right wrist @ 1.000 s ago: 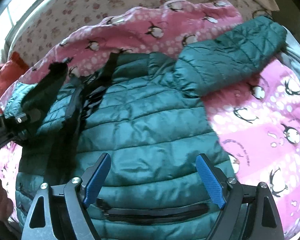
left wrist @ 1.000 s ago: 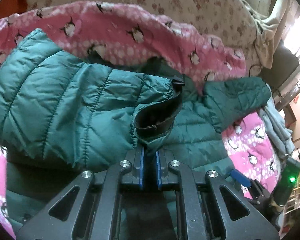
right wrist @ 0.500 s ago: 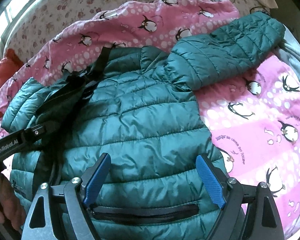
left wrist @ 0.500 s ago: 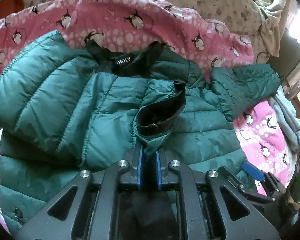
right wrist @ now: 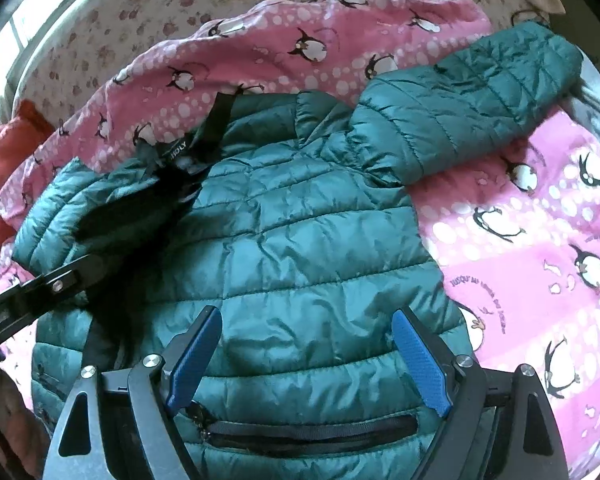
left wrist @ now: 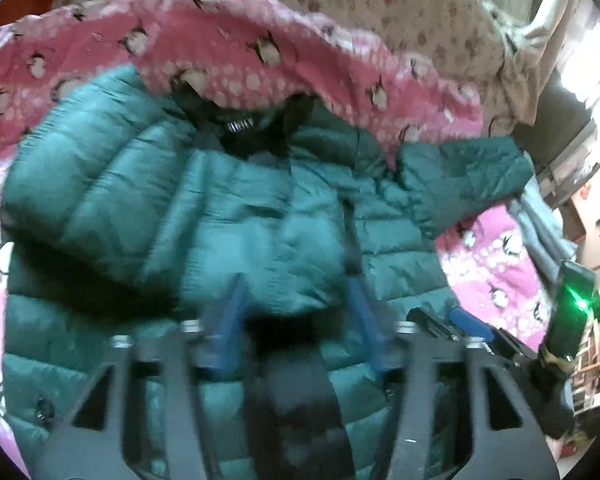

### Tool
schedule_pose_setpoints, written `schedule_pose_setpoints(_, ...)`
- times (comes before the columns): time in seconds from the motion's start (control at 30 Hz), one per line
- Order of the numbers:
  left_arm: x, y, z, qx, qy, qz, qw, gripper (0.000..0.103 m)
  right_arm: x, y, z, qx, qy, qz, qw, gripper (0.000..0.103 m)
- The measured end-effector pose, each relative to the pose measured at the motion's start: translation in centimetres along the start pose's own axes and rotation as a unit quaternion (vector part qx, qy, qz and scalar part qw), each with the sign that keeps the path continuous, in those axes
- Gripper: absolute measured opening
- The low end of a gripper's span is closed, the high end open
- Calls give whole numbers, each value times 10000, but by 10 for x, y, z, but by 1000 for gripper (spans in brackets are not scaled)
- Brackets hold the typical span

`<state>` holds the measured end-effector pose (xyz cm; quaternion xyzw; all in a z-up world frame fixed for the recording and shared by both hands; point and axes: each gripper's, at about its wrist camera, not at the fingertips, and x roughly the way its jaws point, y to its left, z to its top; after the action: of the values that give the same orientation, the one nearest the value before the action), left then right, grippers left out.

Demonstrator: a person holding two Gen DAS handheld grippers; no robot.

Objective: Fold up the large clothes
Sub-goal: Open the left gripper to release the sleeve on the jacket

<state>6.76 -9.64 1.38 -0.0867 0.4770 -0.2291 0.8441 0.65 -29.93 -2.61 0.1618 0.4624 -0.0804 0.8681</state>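
A teal quilted puffer jacket point(right wrist: 300, 248) lies face up on a pink penguin blanket point(right wrist: 540, 240). Its left sleeve point(left wrist: 112, 216) is folded across the chest; its right sleeve point(right wrist: 472, 92) stretches out to the upper right. In the left wrist view the jacket point(left wrist: 400, 264) fills the middle, blurred. My left gripper point(left wrist: 296, 300) is open just above the folded sleeve's black cuff, holding nothing. My right gripper point(right wrist: 308, 356) is open and empty over the jacket's lower front, above a zipped pocket point(right wrist: 308, 432). The left gripper's arm point(right wrist: 40, 288) shows at the left edge.
A floral beige sheet point(left wrist: 380, 8) covers the bed beyond the blanket. An orange-red cloth point(right wrist: 0, 168) lies at the far left. Grey clothes point(left wrist: 540, 232) lie at the bed's right edge, next to a device with a green light point(left wrist: 576, 304).
My left gripper has opened and let go of the sleeve cuff, which now lies on the jacket's chest. The right gripper has stayed open and drifted slightly.
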Motion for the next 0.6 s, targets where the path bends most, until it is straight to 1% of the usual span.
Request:
schedule_pose_setpoints(0.07, -15, 8, -1, -22, -174, 9, 9998, 64, -4, -3, 1, 104, -36, 122, 9999, 86)
schedule_pose_setpoints(0.13, -29, 19, -1, -6, -260, 120, 9996, 64, -8, -3, 3, 236, -72, 297, 9993, 86)
schedule_pose_setpoints(0.2, -40, 31, 0, 42, -373, 437, 9983, 64, -9, -1, 6, 357, -75, 534, 9979, 86)
schedule_pose_setpoints(0.27, -47, 43, 0, 123, -451, 796, 9957, 64, -6, 8, 11, 358, 15, 757, 9965, 86)
schedule_pose_setpoints(0.3, -50, 51, 0, 132, -501, 983, 9938, 64, -4, 15, 13, 336, 72, 835, 9959, 86)
schedule_pose_setpoints(0.37, -53, 69, -1, 42, -550, 1218, 9910, 64, -1, 26, 17, 284, 74, 922, 9953, 86)
schedule_pose_setpoints(0.47, -52, 96, -3, -265, -510, 1378, 9888, 64, 11, 48, 25, 215, 144, 1124, 9933, 86)
schedule_pose_setpoints(0.6, -52, 120, -7, -503, -465, 1471, 9868, 64, 43, 70, 32, 286, 518, 1285, 9899, 86)
